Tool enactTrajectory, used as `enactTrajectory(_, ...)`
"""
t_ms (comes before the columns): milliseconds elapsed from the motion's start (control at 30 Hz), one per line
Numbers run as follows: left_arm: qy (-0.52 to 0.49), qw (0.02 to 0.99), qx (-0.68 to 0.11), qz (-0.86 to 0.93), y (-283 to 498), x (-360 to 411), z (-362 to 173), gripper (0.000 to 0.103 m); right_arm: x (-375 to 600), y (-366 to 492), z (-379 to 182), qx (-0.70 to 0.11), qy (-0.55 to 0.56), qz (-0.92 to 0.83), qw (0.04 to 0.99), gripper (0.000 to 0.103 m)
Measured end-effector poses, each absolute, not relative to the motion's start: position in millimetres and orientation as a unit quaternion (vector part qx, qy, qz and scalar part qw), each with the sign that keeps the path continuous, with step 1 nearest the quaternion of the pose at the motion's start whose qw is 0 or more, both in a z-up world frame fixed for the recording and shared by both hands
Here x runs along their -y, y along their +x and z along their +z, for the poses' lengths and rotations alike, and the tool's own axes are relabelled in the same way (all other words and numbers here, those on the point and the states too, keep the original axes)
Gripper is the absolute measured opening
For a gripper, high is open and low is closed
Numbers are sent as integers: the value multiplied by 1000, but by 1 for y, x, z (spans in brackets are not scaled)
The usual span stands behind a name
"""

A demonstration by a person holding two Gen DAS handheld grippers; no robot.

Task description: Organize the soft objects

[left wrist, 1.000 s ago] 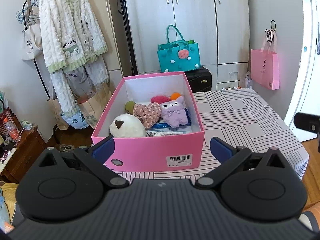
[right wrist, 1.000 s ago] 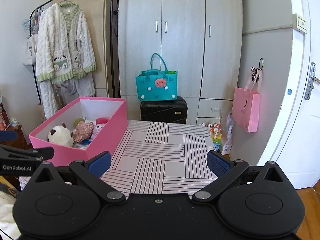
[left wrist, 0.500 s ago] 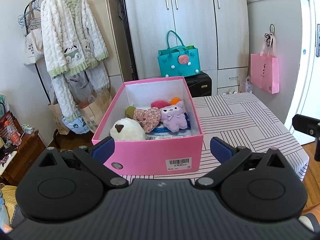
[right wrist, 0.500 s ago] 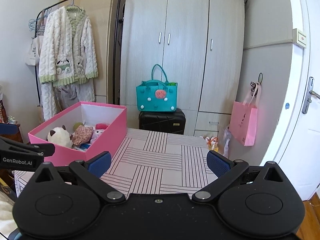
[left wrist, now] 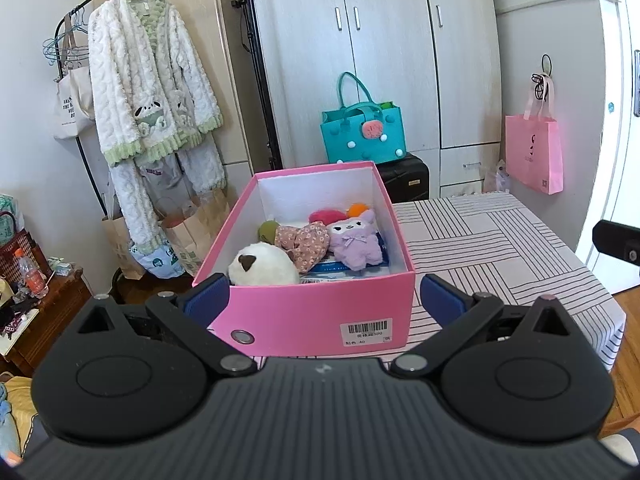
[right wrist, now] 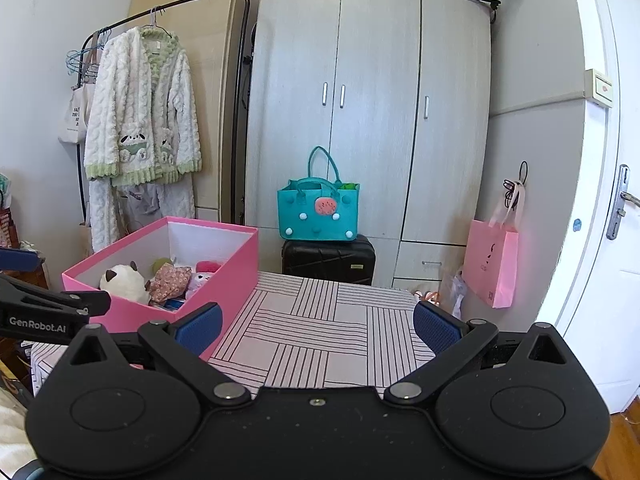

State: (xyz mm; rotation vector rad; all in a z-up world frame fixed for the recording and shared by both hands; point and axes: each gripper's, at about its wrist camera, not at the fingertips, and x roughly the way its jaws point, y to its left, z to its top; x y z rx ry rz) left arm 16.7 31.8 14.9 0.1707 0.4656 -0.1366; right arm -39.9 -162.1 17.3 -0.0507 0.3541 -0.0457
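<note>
Left gripper (left wrist: 324,300): spread wide, nothing between the blue pads (left wrist: 206,295), held short of the pink box (left wrist: 316,320) without touching it; near wall of the box filling the gap from 9 to 3 o'clock. Also seen in the right wrist view at 9 o'clock, as a black arm beside the box.

Right gripper (right wrist: 316,322): equally wide, empty, hanging over the striped bench (right wrist: 316,332); left pad (right wrist: 198,327) in front of the box's near corner, contact not clear.

Box: open-topped, white inside, on the bench's left part, barcode label on the near wall. Inside, toward 7 o'clock, a white plush (left wrist: 262,266) with a brown ear against the near wall; at centre a floral plush (left wrist: 306,244) with an olive head; just right of it a purple plush (left wrist: 356,242); behind these, toward 12 o'clock, a red piece (left wrist: 326,216) and an orange piece (left wrist: 358,210). Blue-and-white packets under the plush, partly hidden.

Rest of the bench, toward 3 o'clock: bare striped cloth.

Beyond the bench at 12 o'clock: teal bag (right wrist: 318,212) on a black suitcase (right wrist: 328,258), before a pale wardrobe. At 10 o'clock: white fleece robe (right wrist: 140,112) on a rack. At 3 o'clock: pink bag (right wrist: 492,268) hung on the wall.
</note>
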Motion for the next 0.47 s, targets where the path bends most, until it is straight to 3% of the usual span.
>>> enactTrajectory(467, 80, 969, -225, -68, 12, -36, 17, 103, 165, -32, 14, -199, -18, -33, 979, 103)
